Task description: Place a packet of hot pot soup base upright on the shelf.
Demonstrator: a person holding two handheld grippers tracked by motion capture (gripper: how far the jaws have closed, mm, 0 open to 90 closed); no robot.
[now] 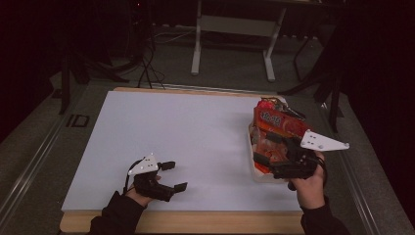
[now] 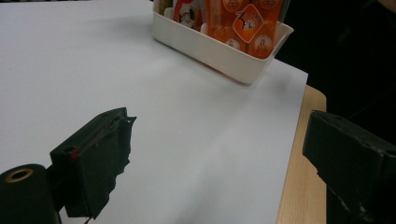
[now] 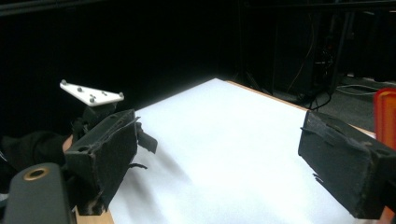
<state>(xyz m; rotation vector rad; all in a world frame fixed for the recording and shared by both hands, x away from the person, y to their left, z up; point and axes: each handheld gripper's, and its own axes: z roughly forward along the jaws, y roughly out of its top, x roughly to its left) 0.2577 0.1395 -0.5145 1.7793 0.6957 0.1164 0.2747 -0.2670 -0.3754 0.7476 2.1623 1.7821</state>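
Both grippers' fingers apart, empty. Right gripper [image 1: 274,156] hangs over bin [image 1: 255,172] of snack packs [image 1: 274,125] at table [image 1: 171,132] right edge; a bump could shove it off. Left gripper [image 1: 173,175] idle near front.

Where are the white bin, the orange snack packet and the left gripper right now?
white bin [image 2: 219,53], left gripper view, on its near side wall.
orange snack packet [image 2: 247,23], left gripper view, on its printed front.
left gripper [image 1: 173,175], high view, midway between its open fingertips.
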